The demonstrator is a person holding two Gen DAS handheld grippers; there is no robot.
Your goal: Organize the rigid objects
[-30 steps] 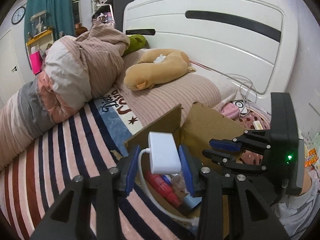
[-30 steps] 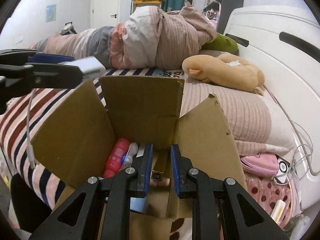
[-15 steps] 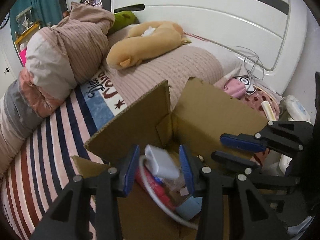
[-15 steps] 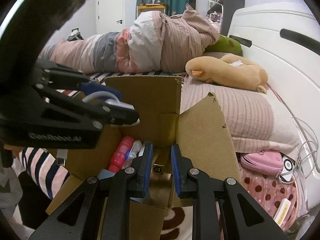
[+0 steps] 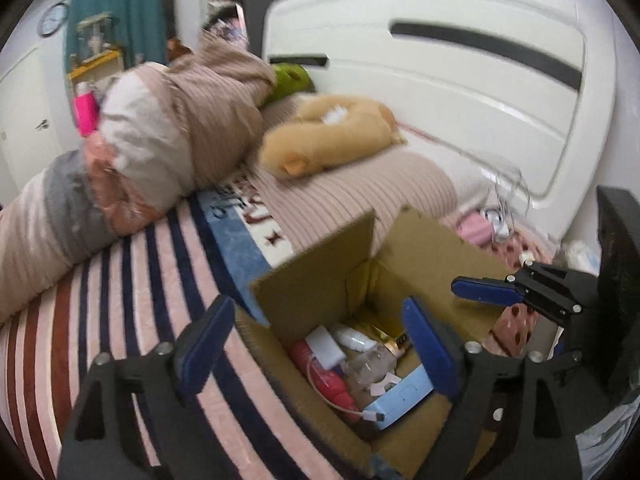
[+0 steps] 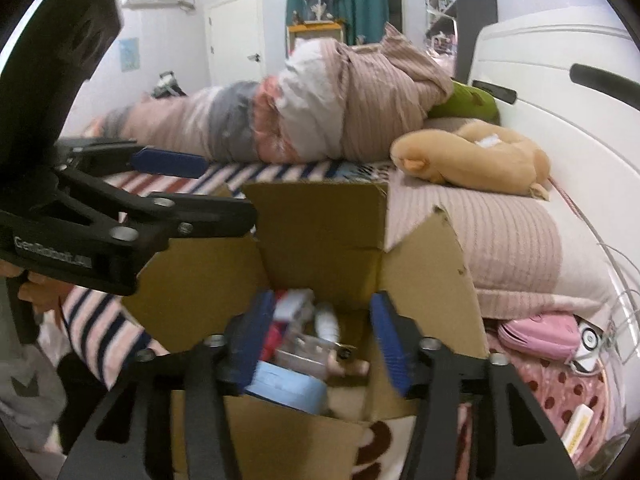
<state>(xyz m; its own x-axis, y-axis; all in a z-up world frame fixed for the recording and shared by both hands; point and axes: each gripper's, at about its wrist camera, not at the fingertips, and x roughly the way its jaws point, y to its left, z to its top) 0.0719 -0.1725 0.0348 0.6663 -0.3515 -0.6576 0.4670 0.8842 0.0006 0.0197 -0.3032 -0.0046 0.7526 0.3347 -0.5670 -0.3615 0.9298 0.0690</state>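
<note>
Both my left gripper (image 5: 320,340) and right gripper (image 6: 320,344) hang spread and empty over the cardboard box (image 5: 432,248); I should lift clear of its flaps.

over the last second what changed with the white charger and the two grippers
The left gripper let go of the white charger; it now lies in the cardboard box on the red bottle, its cable trailing, and the jaws stand wide open. The right gripper, nearly shut before, has opened too. The box, its other contents and the bedding stayed put.
</note>
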